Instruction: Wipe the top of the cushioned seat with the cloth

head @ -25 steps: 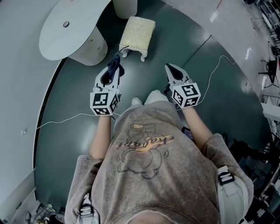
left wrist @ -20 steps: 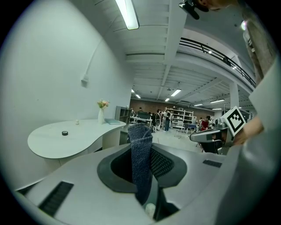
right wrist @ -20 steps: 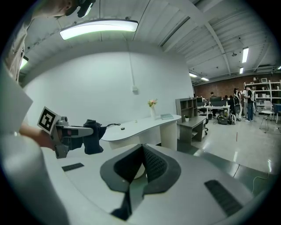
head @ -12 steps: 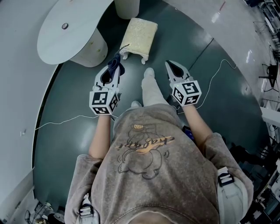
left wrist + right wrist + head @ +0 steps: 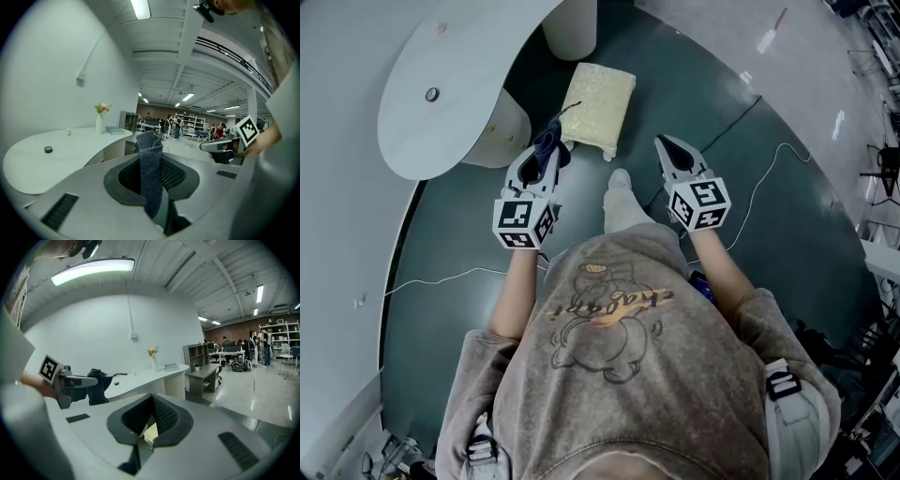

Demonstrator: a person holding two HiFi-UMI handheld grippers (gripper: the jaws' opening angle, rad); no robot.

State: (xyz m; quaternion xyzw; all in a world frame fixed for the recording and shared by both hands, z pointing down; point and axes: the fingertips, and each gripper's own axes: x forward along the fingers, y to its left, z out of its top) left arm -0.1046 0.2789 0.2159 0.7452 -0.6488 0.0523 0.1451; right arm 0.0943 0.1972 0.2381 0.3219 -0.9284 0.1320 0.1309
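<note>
The cushioned seat (image 5: 598,101), a low stool with a cream top, stands on the dark green floor ahead of me. My left gripper (image 5: 546,155) is shut on a dark blue cloth (image 5: 549,145), its tip close to the seat's near left corner. In the left gripper view the cloth (image 5: 150,173) stands up between the jaws. My right gripper (image 5: 666,146) hovers to the right of the seat, jaws shut with nothing held (image 5: 152,399). From the right gripper view the left gripper (image 5: 77,380) and its cloth (image 5: 97,386) show at the left.
A white curved desk (image 5: 441,84) rises left of the seat, with a vase of flowers (image 5: 100,123) on it. A thin cable (image 5: 759,169) runs over the floor at the right. The person's foot (image 5: 620,180) is between the grippers. People stand far off in the hall.
The person has stepped forward, one leg now out between the grippers. The seat and desk lie closer to both grippers. The left gripper still holds the cloth.
</note>
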